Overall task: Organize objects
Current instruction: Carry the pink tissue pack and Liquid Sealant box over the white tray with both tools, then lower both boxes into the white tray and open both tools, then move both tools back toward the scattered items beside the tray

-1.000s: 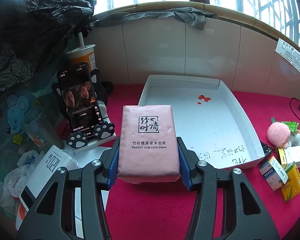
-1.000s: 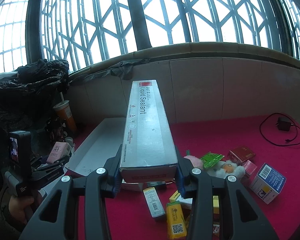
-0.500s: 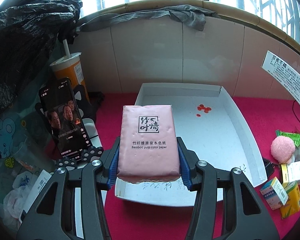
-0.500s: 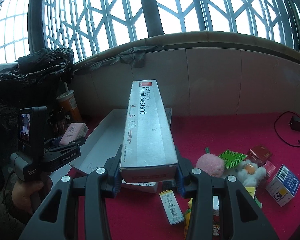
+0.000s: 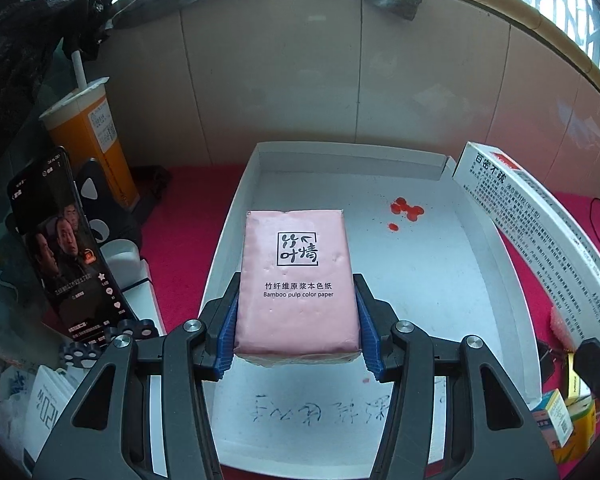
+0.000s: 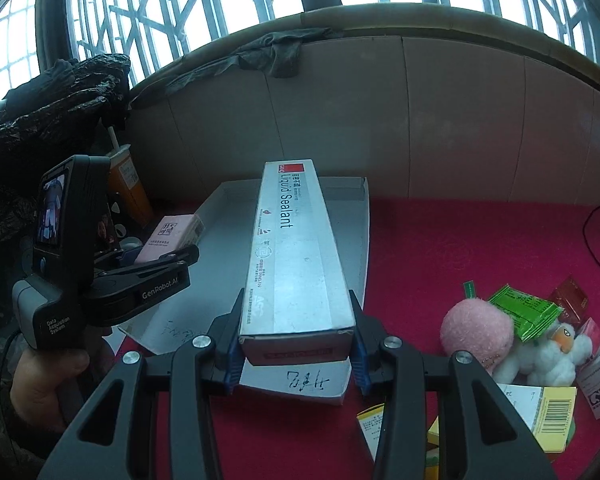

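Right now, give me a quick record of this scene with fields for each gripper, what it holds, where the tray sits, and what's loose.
left gripper: shut on pink tissue pack, above white tray
right gripper: shut on sealant box, over the tray's right side
tray: on red cloth
loose: pink plush ball, small cartons right of tray

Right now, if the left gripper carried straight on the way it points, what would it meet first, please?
Probably the white tray: the left gripper, shut on the pink tissue pack, points across the tray's floor toward its far wall. Height above the floor is unclear.
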Motion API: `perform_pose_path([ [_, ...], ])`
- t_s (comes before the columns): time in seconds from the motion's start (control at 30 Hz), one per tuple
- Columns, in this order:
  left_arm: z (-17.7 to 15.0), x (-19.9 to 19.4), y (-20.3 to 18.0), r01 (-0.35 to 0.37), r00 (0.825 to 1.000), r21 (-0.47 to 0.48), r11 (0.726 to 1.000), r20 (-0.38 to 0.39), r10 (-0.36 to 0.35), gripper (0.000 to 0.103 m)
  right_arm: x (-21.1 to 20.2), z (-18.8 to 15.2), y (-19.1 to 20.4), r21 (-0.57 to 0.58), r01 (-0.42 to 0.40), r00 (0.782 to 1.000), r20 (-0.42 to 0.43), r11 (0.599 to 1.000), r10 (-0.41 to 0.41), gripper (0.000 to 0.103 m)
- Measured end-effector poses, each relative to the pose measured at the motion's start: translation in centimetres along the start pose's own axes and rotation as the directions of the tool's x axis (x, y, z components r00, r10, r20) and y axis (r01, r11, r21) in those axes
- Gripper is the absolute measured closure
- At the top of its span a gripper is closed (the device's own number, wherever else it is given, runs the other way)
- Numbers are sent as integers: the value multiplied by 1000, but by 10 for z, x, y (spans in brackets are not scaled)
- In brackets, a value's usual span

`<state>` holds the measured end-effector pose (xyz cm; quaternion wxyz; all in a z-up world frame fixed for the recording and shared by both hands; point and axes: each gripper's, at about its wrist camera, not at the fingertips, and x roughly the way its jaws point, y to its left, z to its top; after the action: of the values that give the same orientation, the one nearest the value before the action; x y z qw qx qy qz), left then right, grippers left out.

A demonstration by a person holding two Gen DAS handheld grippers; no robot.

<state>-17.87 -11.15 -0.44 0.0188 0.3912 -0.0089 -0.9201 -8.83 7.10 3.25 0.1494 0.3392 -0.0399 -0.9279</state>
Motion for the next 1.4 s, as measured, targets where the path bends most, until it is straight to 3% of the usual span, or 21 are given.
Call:
perform_pose_path([
  [0.27,10,29,1,13,998,-10,1000,-57,-13,52,47,6,0,19,22,998,-58,1000,-21,60],
  [0.37,10,37,-1,32,995,-15,999,-91,-33,52,63,8,3,18,-13,996,-84,1000,15,58],
  [0.4,8,38,-1,56,993,-23,998,-103,-58,52,66,7,5,5,-12,996,-87,1000,13,52],
  [0.43,7,38,-1,79,990,-32,996,-112,-82,52,66,5,7,-4,2,997,-73,1000,-2,32],
  [0.5,4,35,-1,100,989,-34,994,-110,-103,52,60,1,7,-11,-4,1000,-28,1000,4,10],
  [0.73,-6,10,-9,108,991,-19,994,-81,-110,52,20,-7,10,-33,4,998,70,999,-2,10],
  [0.8,-9,-3,-11,150,986,-24,988,-68,-151,52,2,-9,11,-44,14,994,108,999,-9,10],
  [0.87,-9,-14,-12,257,965,-53,965,-36,-259,50,-15,-8,13,-60,24,991,131,998,-16,8],
  [0.9,-10,-22,-14,343,938,-60,938,-34,-345,43,-26,-11,11,-64,26,988,150,998,-17,5],
  [0.93,-10,-25,-18,424,904,-56,904,-40,-426,19,-37,-11,9,-62,27,985,173,998,-16,2],
  [0.97,-13,-31,-21,457,888,-46,888,-33,-459,7,-51,-13,5,-51,28,979,205,998,-17,0],
  [1.07,-25,-59,-24,533,844,-38,845,90,-529,0,-94,-13,-11,-24,21,958,288,1000,-13,0],
  [1.13,-30,-75,-33,555,826,-7,832,124,-550,0,-121,-16,-23,-14,34,940,341,999,-27,0],
  [1.2,-34,-90,-45,537,829,33,843,169,-534,0,-146,-22,-36,0,47,923,382,999,-44,0],
  [1.27,-41,-102,-55,489,847,82,868,195,-495,0,-170,-29,-51,28,67,905,419,997,-73,0],
  [1.4,-52,-105,-67,439,879,82,895,170,-446,0,-209,-47,-82,92,133,862,481,987,-161,0],
])
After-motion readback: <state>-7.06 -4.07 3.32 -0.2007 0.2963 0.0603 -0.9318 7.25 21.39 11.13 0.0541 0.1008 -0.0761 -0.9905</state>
